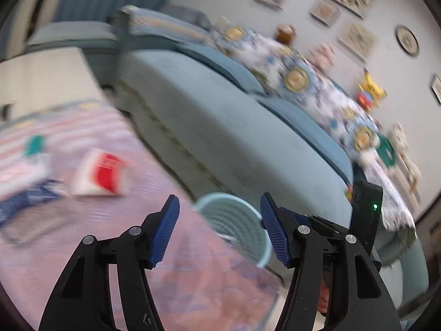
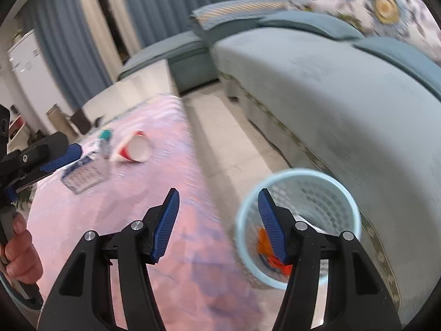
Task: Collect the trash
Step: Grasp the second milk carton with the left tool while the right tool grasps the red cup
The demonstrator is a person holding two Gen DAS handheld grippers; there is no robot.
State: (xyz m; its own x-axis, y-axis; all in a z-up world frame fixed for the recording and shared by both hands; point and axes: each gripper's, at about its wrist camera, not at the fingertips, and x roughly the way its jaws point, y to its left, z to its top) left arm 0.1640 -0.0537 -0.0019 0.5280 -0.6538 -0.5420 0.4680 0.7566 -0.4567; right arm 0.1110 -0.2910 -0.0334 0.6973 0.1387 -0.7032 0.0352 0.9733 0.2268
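Note:
A red and white paper cup (image 2: 134, 151) lies on its side on the pink tablecloth (image 2: 165, 220); it also shows in the left wrist view (image 1: 102, 172). A small bottle with a teal cap (image 2: 104, 140) and a clear plastic tray (image 2: 82, 178) lie beside it. A pale blue mesh bin (image 2: 297, 226) stands on the floor between table and sofa, with orange trash (image 2: 264, 245) inside; the bin also shows in the left wrist view (image 1: 234, 223). My left gripper (image 1: 219, 229) is open and empty. My right gripper (image 2: 217, 226) is open and empty above the table edge.
A long grey-blue sofa (image 2: 344, 96) with patterned cushions (image 1: 295, 77) runs along the right. A tiled floor strip (image 2: 228, 149) lies between table and sofa. The left gripper (image 2: 59, 157) shows at the left edge of the right wrist view.

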